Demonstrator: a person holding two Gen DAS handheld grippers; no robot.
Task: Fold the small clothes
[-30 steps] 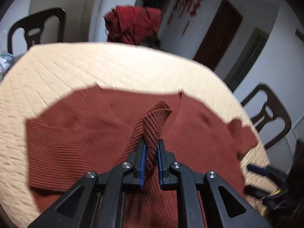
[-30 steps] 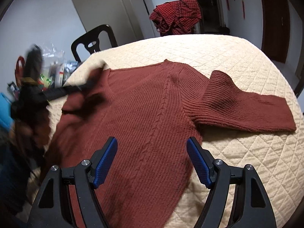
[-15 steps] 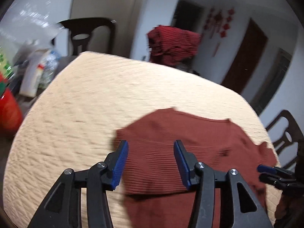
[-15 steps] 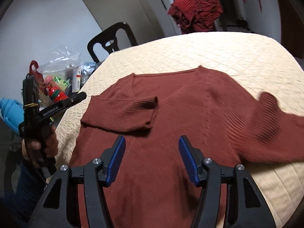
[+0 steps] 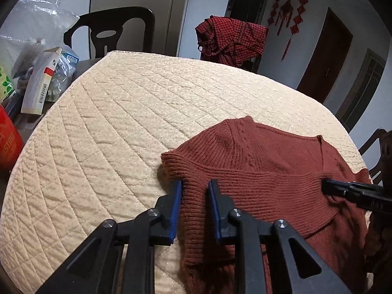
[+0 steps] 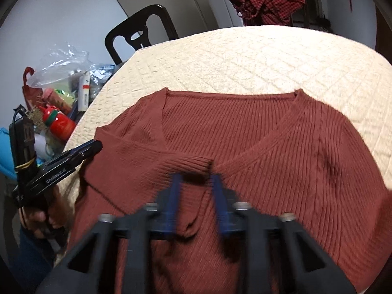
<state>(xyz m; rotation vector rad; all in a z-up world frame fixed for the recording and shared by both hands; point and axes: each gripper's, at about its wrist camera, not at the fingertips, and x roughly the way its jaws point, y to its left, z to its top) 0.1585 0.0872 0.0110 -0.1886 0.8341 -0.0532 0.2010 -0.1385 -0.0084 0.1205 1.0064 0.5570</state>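
A rust-red ribbed sweater (image 5: 257, 166) lies flat on the quilted table, one sleeve folded across its chest (image 6: 152, 156). My left gripper (image 5: 194, 183) sits at the sweater's left side edge. Its jaws are closing, with a ridge of knit between the blue pads (image 5: 175, 201). In the right wrist view the left gripper (image 6: 96, 145) shows at the left, held by a hand (image 6: 36, 218). My right gripper (image 6: 196, 178) is blurred over the body just below the folded cuff. In the left wrist view the right gripper (image 5: 324, 186) has its fingers together on the knit.
The cream quilted cover (image 5: 122, 122) spreads far and left of the sweater. A black chair (image 5: 110, 31) and a red checked garment (image 5: 230, 39) stand behind the table. Boxes and bags (image 5: 41, 80) and a red bottle (image 6: 58, 125) crowd the left side.
My left gripper let go of the sleeve cuff, left it across the chest, and moved to the sweater's left edge. My right gripper came in over the body and its wide jaws narrowed.
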